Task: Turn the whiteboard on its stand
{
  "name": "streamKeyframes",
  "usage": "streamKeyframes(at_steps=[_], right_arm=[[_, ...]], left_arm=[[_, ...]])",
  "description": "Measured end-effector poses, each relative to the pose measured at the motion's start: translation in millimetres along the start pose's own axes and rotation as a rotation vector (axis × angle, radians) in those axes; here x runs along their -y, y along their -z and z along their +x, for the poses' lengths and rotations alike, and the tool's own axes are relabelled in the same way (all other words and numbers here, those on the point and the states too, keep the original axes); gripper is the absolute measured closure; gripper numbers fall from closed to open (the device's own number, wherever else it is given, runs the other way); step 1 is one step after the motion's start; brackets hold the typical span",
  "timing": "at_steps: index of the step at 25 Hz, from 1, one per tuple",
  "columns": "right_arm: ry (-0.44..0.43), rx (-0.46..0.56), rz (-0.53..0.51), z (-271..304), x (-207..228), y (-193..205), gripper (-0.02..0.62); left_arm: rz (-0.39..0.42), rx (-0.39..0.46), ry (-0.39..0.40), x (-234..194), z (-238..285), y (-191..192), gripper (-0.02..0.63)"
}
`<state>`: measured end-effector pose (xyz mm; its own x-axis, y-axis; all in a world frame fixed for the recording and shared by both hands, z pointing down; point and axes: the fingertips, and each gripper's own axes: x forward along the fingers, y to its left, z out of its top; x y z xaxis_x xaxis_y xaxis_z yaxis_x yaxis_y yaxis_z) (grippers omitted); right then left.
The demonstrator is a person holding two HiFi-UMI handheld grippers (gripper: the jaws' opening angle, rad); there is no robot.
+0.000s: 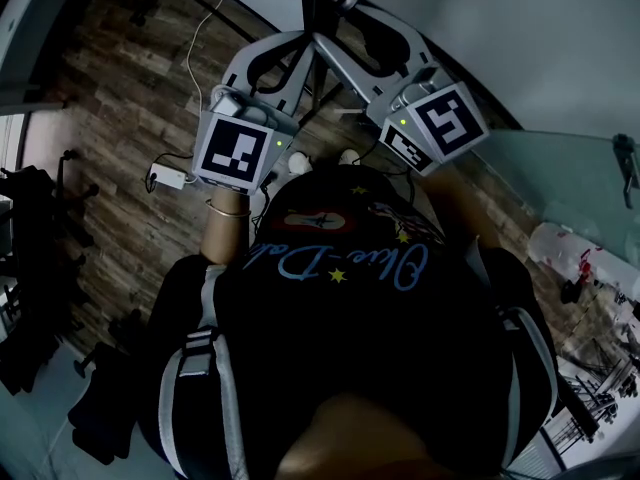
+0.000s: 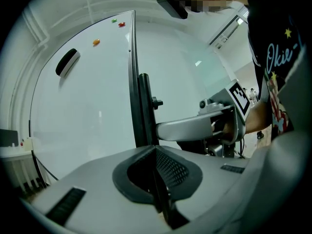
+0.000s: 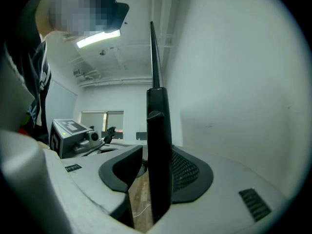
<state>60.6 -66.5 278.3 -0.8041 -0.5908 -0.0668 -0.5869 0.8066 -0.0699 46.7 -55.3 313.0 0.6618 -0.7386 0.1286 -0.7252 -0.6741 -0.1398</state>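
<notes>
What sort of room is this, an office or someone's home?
Most likely an office or meeting room: a big whiteboard on a stand, with an eraser and magnets, a glass partition and a ceiling strip light.

Left tongs (image 2: 155,152) clamped, right tongs (image 3: 145,162) agape, both roughly level.

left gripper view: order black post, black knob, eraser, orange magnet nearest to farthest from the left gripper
1. black post, between the jaws
2. black knob, on the post's right side, higher up
3. eraser, upper left on the whiteboard, and orange magnet, higher still: too close to call
</notes>
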Motion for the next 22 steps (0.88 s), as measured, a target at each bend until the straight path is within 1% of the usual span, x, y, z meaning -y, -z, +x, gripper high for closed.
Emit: streamKeyframes(at_steps=[2,4,6,9,11,14,22], right_arm=[[-0.022,-0.015,-0.024,-2,-3,2,0.417],[-0.040,-0.023,-0.018,-3,-5,4,0.433],[-0.047,-0.033,-0.019,-5,-6,7,0.499],[-0.050,-0.036,-0.013,-7,-3,11,0.528],[-0.065,-0.034,0.004,-7,-2,12,0.566],[-0.091,-0.022,0.033,-11,-2,11,0.568],[-0.123,-0.013,0.032,-24,-5,7,0.568]], left_arm=[[0.003,0.004,-0.002,1,0,-1,0.604],[0.009,0.006,-0.004,1,0,-2,0.604],[0.013,0.005,-0.009,1,0,-3,0.604],[0.020,0.003,-0.018,-1,-1,-2,0.604],[0.022,0.005,-0.022,-3,0,-2,0.604],[0.029,0.015,-0.022,-2,-2,-3,0.604],[0.044,0.022,0.006,14,-3,-11,0.604]])
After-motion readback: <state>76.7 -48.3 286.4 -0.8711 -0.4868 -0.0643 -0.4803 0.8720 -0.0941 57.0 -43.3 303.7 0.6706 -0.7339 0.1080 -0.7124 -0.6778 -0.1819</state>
